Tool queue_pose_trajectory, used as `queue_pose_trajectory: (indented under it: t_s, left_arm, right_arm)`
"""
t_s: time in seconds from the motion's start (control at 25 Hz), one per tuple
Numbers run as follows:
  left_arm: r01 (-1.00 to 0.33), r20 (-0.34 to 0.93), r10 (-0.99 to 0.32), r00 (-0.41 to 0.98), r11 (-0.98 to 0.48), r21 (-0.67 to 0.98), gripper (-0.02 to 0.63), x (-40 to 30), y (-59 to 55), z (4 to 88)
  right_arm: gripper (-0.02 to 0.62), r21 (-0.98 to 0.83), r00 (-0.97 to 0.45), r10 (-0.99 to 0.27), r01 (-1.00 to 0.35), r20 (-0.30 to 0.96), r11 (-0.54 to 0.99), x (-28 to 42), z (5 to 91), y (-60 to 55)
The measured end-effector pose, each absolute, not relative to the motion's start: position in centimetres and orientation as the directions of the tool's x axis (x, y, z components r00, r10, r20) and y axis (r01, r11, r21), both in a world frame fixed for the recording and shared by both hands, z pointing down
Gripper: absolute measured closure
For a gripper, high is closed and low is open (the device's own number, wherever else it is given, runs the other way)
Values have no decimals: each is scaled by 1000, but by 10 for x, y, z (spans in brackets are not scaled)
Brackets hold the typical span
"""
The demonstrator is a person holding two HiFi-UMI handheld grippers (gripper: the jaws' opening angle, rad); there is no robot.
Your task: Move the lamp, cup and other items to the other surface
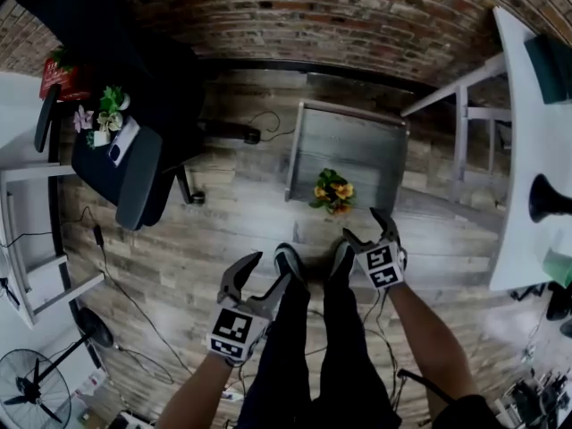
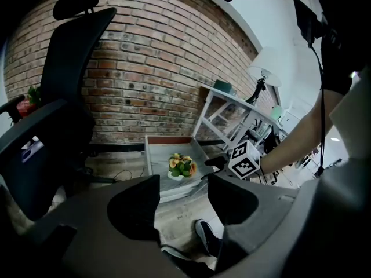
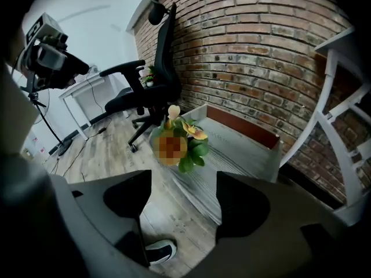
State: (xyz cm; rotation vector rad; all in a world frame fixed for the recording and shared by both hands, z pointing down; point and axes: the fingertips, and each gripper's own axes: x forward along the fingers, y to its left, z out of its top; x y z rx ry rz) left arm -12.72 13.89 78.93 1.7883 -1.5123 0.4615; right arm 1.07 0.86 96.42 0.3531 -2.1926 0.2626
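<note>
A small pot of orange and yellow flowers (image 1: 331,190) stands at the front of a low grey platform (image 1: 357,141) on the wooden floor. My left gripper (image 1: 273,268) hangs open over the floor, left of the pot, above the person's shoes. My right gripper (image 1: 361,223) is open too, just right of the pot and close to the platform's front edge. Neither holds anything. The left gripper view shows the flowers (image 2: 181,165) ahead, with the right gripper's marker cube (image 2: 243,160) beside them. In the right gripper view the flowers (image 3: 177,141) sit just beyond the empty jaws. A white-shaded lamp (image 2: 264,68) stands on the white table.
A white table (image 1: 518,150) runs along the right, with a dark lamp base (image 1: 547,199) and a green item (image 1: 559,266) on it. A black office chair (image 1: 125,172) carrying flowers (image 1: 103,114) stands at the left. Behind is a brick wall (image 1: 313,7). Cables and a fan (image 1: 31,387) lie at the lower left.
</note>
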Motion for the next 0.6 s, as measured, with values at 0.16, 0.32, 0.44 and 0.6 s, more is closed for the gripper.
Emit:
queue_pose_trajectory:
  t_s: [0.16,0.32,0.44,0.6]
  left_arm:
    - [-956,686,-695,218,-13,292,351,-144,148,809]
    - [-956,685,-697,210,-1,292,353,-148,148,827]
    - [-952,693,-687,218,6,305,353,-146,144,839]
    - [-959,683,-700,208,-10,282,354,-153,142,864]
  right_arm:
    - [199,-63,-586,-147,-322,797,945,-9,997,11]
    - [174,-78,-623,-158,-333,766,940,-25,1019,4]
    - [136,-85,-659,-162,-326,735,941,-37,1036,-4]
    - [120,-35,-707,-196,-297,679,954,-54,1051,-15]
